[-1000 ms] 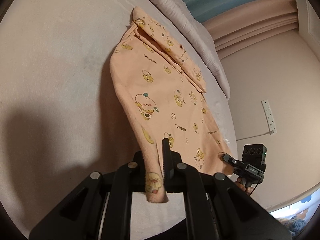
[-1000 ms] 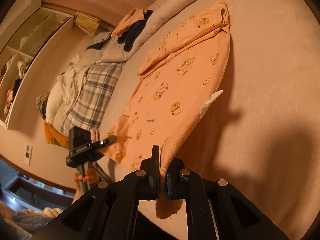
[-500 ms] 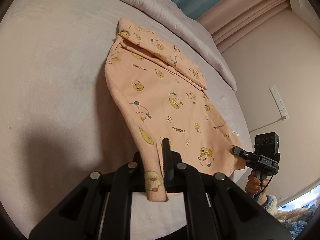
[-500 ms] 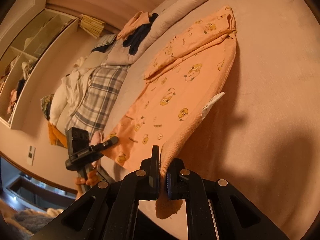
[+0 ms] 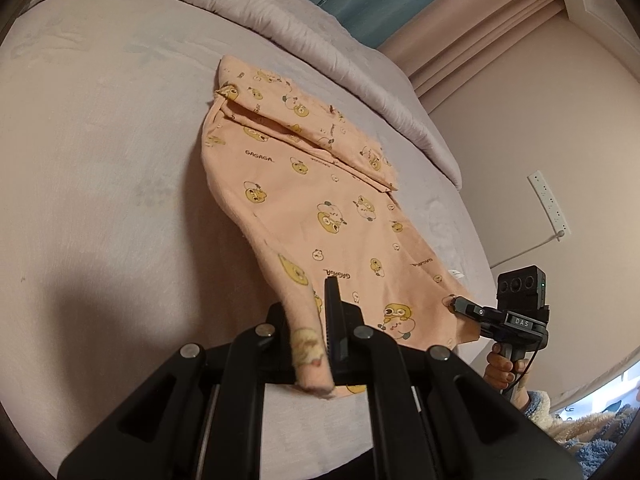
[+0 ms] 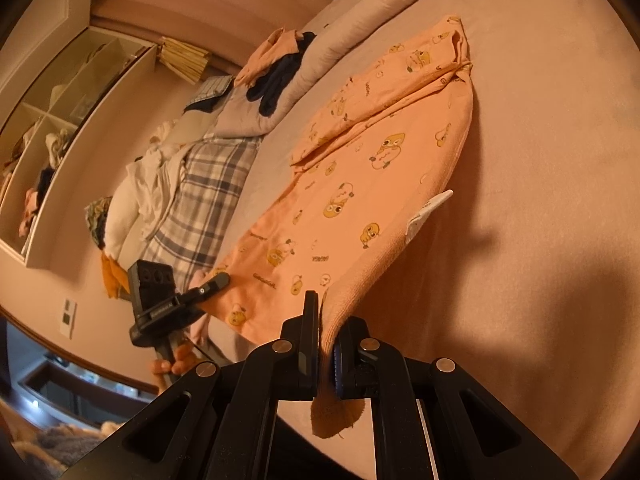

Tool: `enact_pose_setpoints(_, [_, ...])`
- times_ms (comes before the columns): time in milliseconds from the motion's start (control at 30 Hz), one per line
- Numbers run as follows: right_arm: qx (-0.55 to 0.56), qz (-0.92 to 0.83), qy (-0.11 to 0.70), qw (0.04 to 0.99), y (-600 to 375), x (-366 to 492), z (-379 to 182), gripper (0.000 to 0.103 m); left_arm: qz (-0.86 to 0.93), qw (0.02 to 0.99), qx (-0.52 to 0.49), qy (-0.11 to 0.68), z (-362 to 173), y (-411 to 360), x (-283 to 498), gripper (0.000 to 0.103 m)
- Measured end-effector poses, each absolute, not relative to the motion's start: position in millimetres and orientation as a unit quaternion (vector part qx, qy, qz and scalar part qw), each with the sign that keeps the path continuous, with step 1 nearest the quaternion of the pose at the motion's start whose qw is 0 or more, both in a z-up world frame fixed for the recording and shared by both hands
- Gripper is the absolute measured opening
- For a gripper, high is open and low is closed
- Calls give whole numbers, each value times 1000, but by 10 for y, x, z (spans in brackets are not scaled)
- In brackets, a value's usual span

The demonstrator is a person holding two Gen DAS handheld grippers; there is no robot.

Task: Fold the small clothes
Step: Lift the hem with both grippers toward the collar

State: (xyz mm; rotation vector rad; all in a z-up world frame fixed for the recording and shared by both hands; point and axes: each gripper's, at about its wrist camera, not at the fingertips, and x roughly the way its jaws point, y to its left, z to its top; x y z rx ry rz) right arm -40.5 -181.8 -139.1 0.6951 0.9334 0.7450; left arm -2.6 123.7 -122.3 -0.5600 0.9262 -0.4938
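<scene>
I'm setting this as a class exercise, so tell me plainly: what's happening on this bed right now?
A person is folding a small peach garment printed with cartoon ducks on a grey-pink bed. Each hand holds a pair of tongs: the left tongs are shut on one near corner, and the right tongs are shut on the other. The near edge is lifted off the bed while the far end, with a sleeve folded across it, lies flat. The fold is not yet made. A rumpled quilt lies beyond.
</scene>
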Motion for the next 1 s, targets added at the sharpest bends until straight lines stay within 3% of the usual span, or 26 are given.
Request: enact_pose_setpoints(1000, [346,352,412,766,-1815,-398,-1320,9,-255,827,-304,399,-1179,1346,-8,4])
